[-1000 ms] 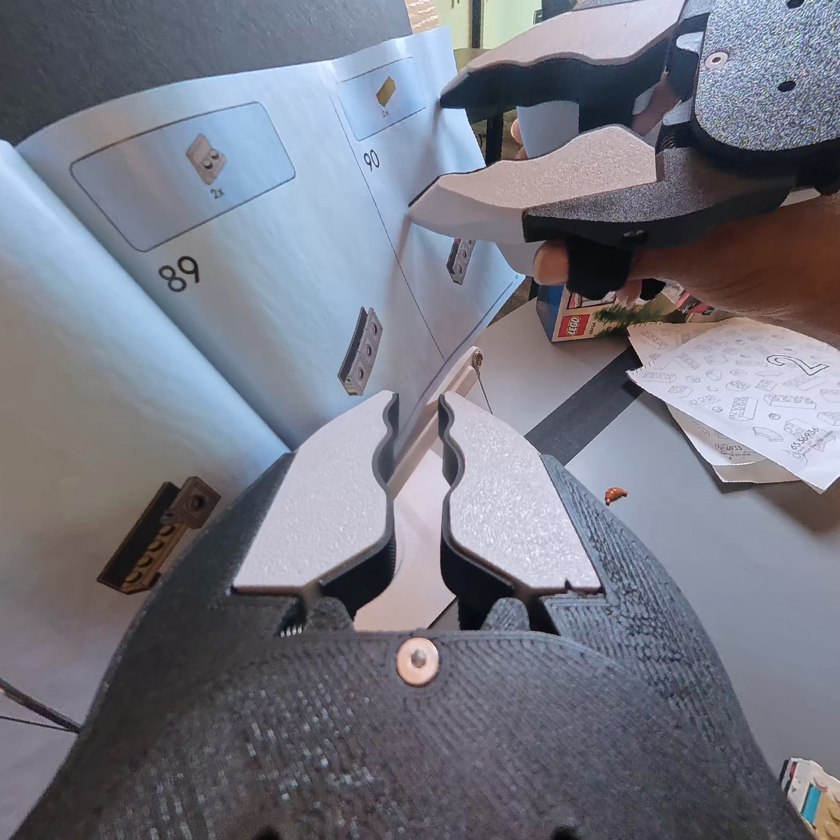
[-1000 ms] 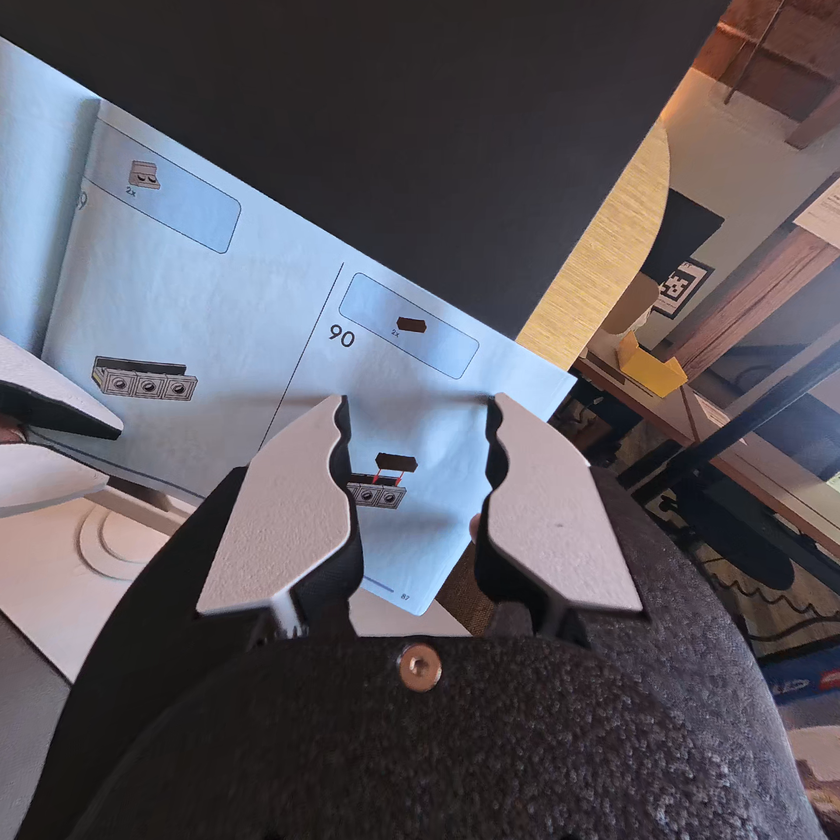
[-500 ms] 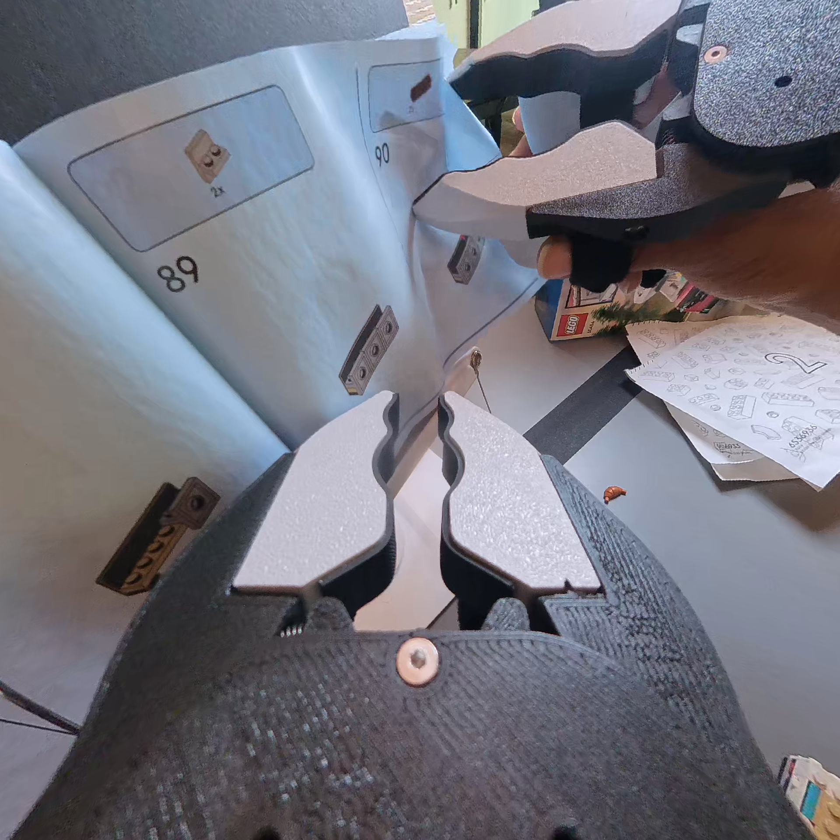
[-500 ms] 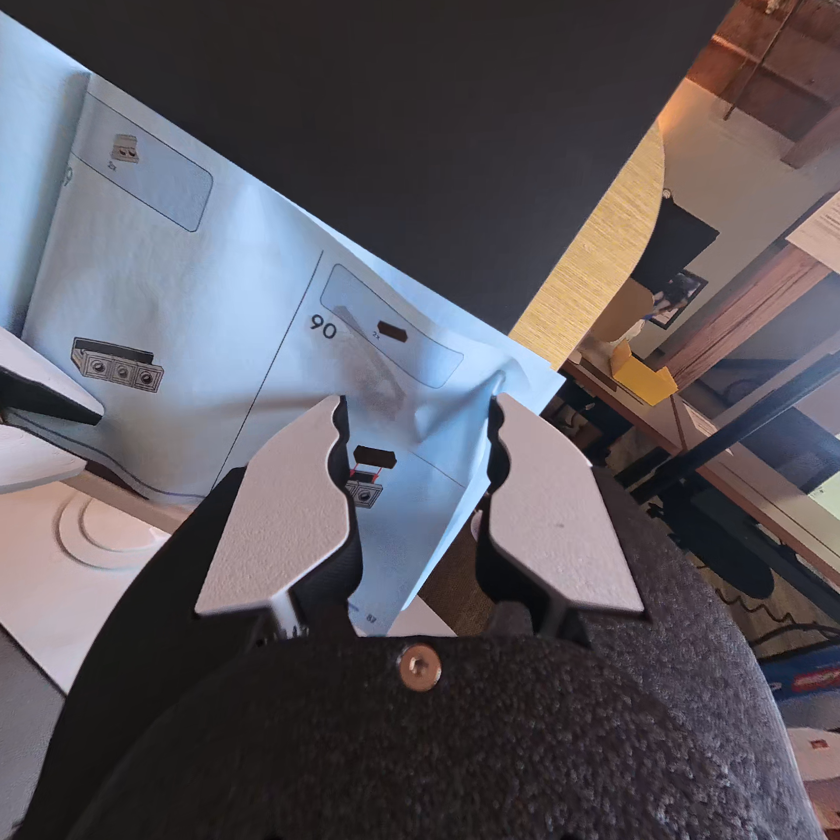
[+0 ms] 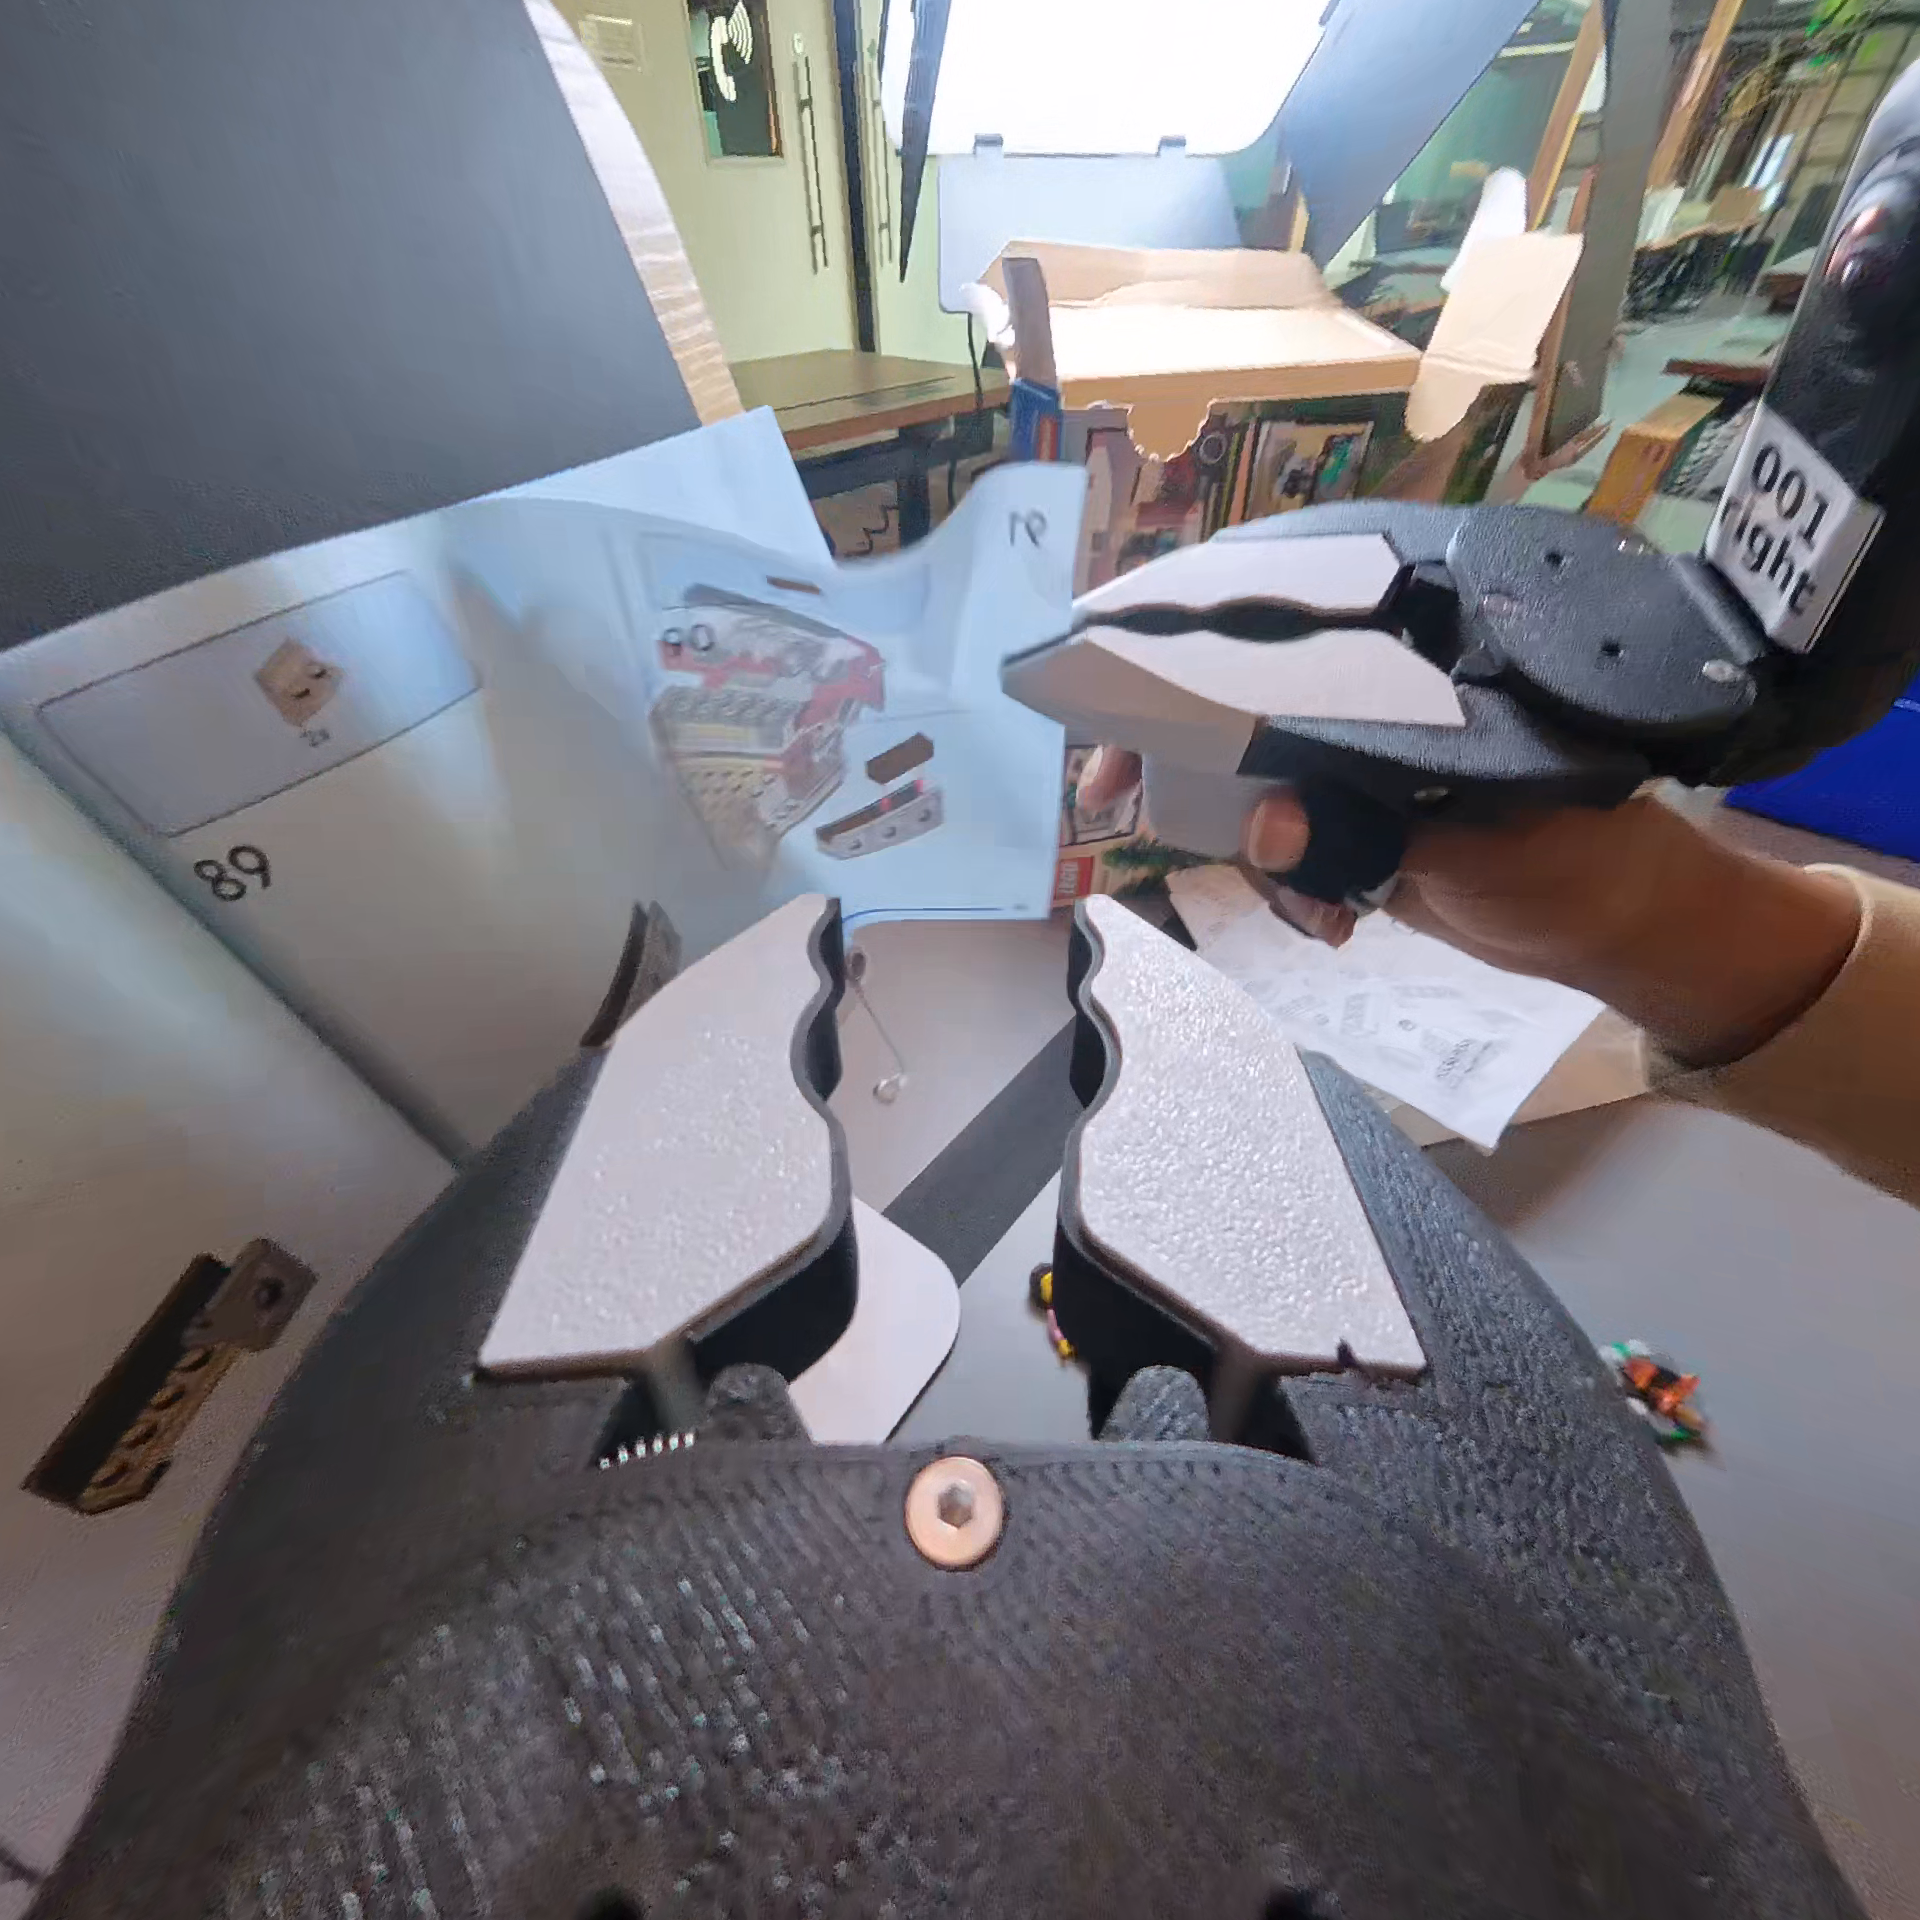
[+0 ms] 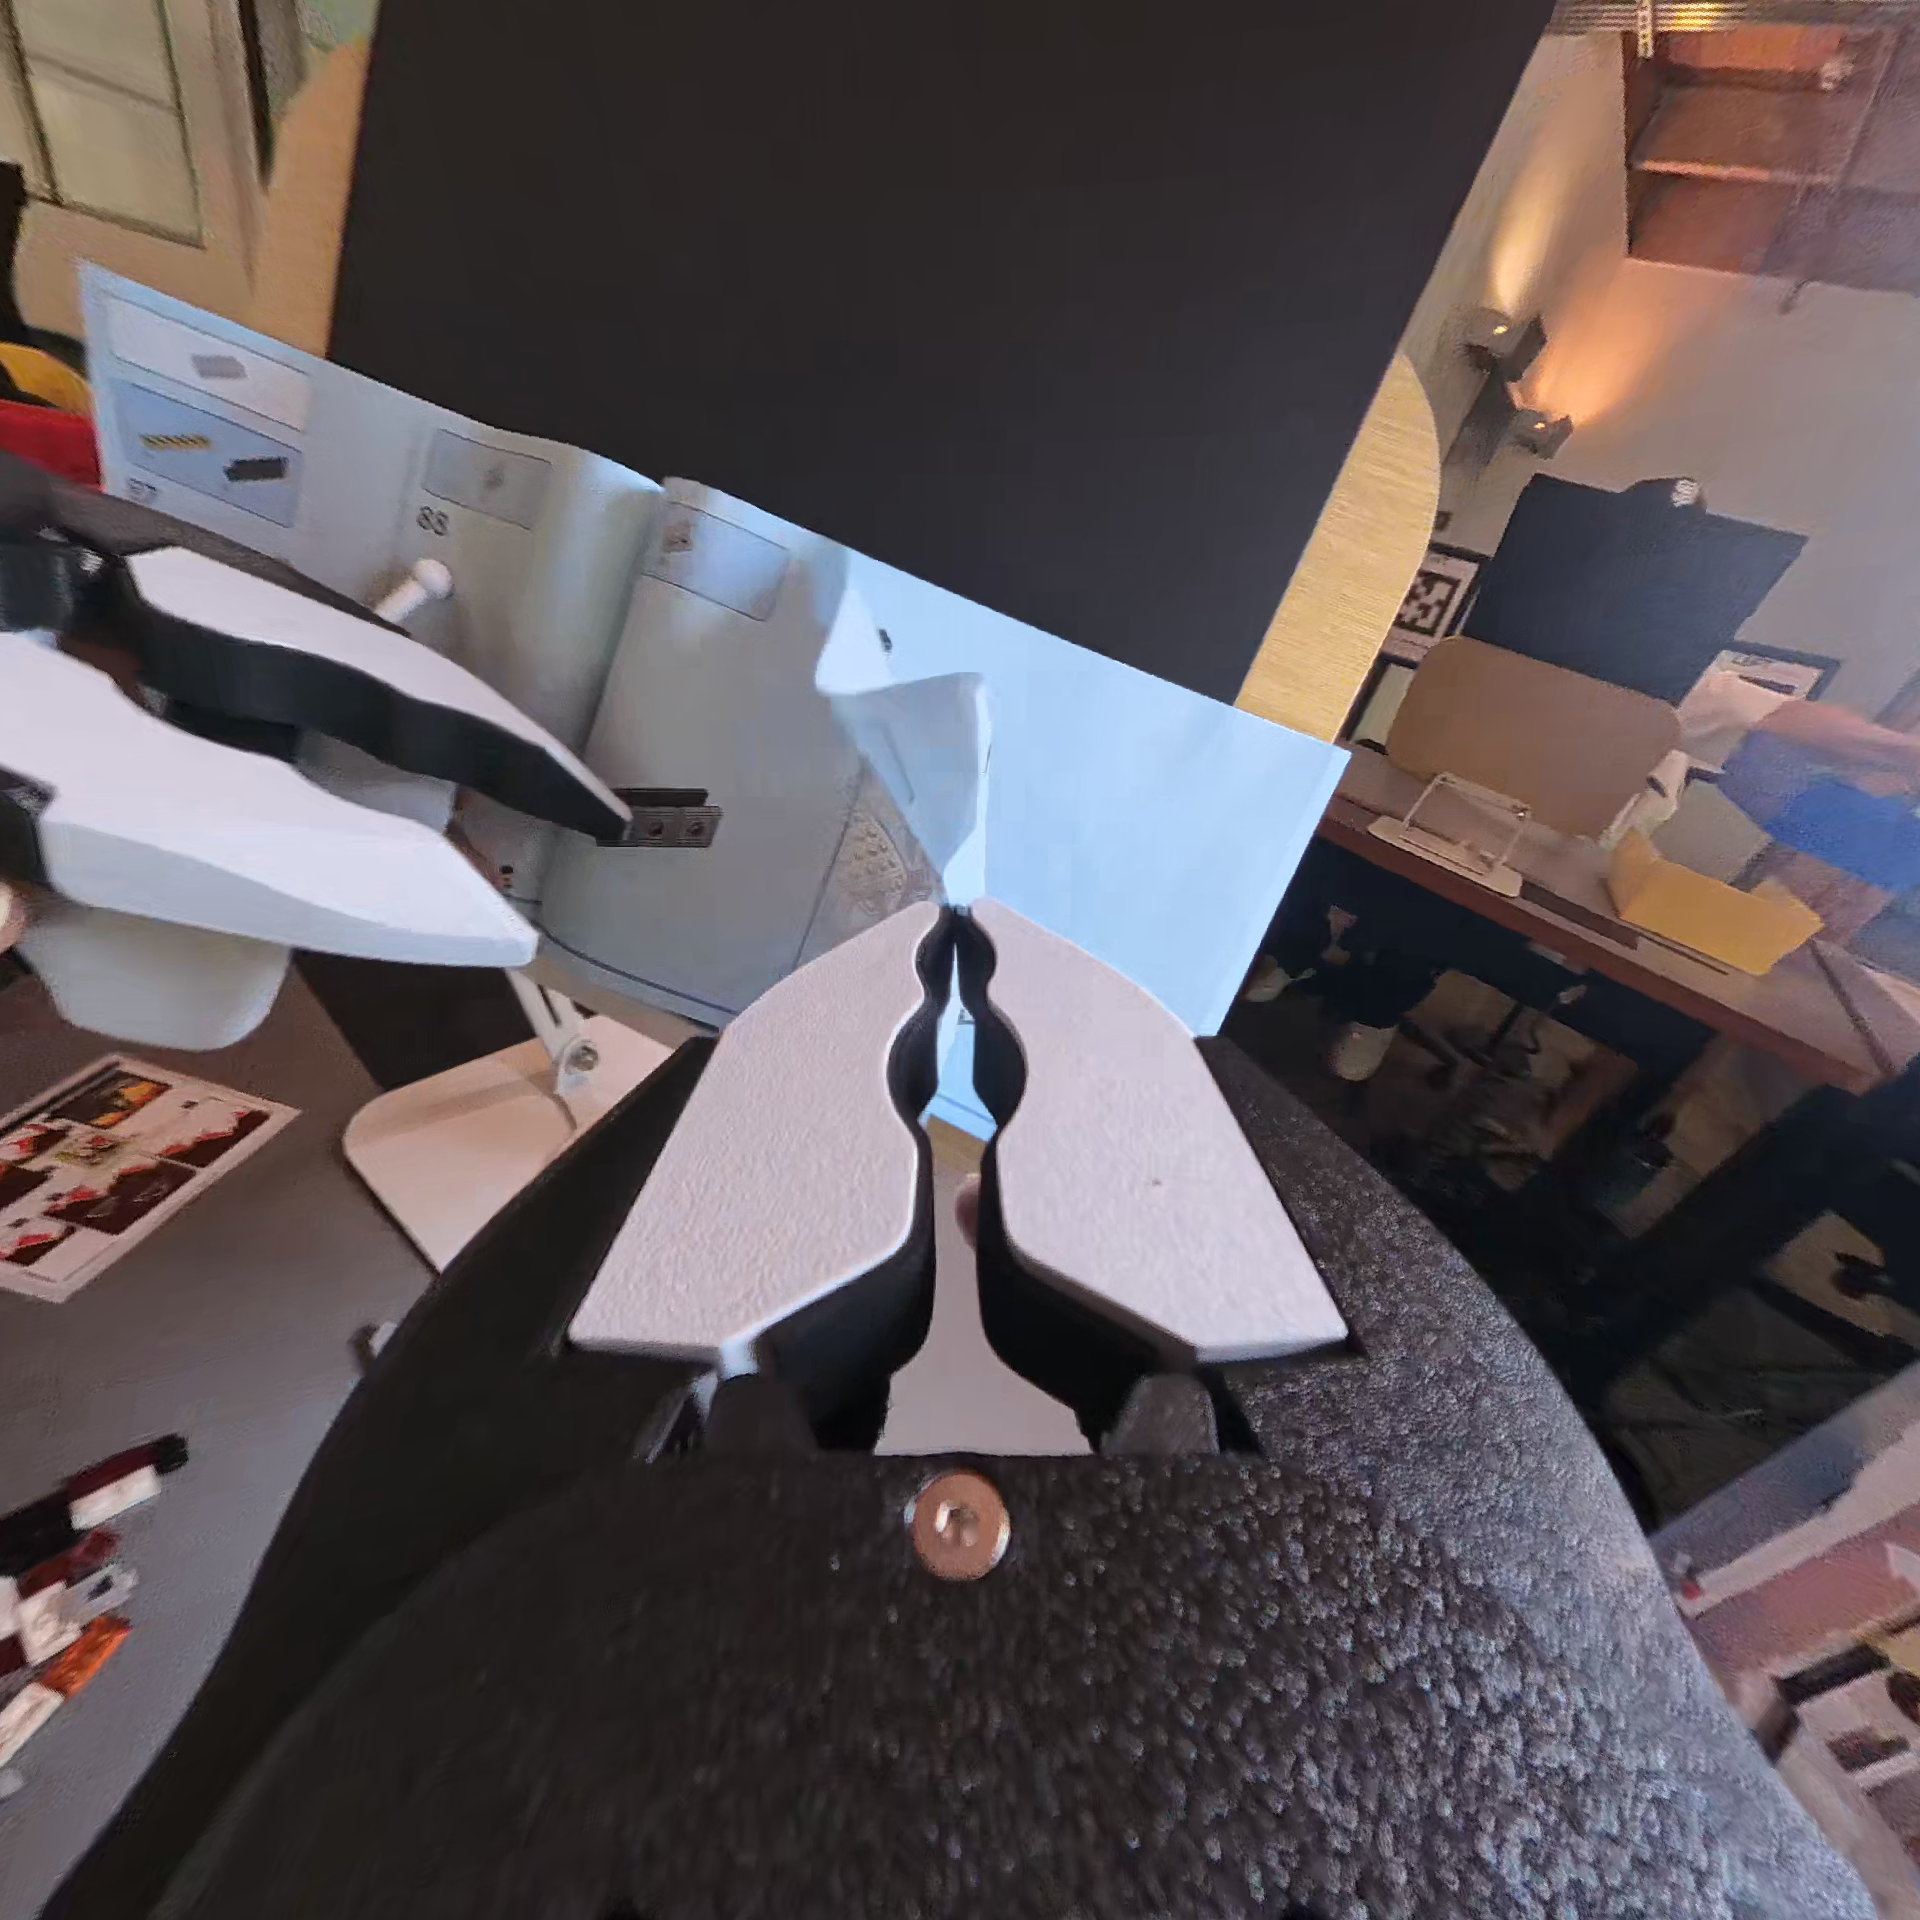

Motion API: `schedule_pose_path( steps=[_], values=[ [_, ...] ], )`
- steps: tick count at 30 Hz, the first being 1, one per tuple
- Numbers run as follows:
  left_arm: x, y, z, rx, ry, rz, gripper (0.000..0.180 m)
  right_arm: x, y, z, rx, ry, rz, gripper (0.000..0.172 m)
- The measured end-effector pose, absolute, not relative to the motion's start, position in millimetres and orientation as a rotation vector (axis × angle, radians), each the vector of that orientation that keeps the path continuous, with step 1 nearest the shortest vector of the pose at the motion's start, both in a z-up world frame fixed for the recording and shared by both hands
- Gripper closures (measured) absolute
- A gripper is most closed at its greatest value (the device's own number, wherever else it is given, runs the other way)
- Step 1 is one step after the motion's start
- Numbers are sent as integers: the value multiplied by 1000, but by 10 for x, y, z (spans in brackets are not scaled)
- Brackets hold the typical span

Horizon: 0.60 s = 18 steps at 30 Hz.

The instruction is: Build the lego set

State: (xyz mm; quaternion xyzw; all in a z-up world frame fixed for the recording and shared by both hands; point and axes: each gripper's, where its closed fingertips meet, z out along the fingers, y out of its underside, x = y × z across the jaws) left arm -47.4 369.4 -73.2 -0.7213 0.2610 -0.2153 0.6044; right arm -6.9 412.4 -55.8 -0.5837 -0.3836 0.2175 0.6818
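A light blue instruction booklet [image 5: 312, 883] stands open on a white stand [image 6: 457, 1122]. My right gripper [image 6: 956, 912] is shut on the free edge of the booklet's right-hand page [image 6: 1122, 831], which is pinched at the fingertips and curls off the booklet. The left wrist view shows the right gripper [image 5: 1023, 670] clamped on that page [image 5: 935, 727]. My left gripper [image 5: 956, 925] is open with nothing between its fingers, just below the lifted page's bottom edge. It also shows open at the left of the right wrist view [image 6: 571, 883].
A black panel [image 6: 883, 312] stands behind the booklet. A toy box [image 5: 1101, 831] and an open cardboard box [image 5: 1195, 322] are beyond it. A printed white sheet [image 5: 1403, 1018] lies at right, a leaflet [image 6: 114, 1164] and loose bricks [image 6: 73, 1558] at left. Tip to tip, the grippers are about 7 cm apart.
My left gripper has opened and let go of the booklet's lower edge. My right gripper has shut on the page's edge and pulled the page away from the booklet.
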Motion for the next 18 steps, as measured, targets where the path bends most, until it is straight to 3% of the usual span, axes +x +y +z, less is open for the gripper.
schedule_pose_path(
  steps=[10,18],
  values=[
    [-32,3465,-495,-1638,580,-749,130,-185,3511,-709,-1221,-1044,542,172],
    [-289,3344,-417,-1632,545,-557,173,-386,3155,-645,-1124,-1136,585,167]
  ],
)
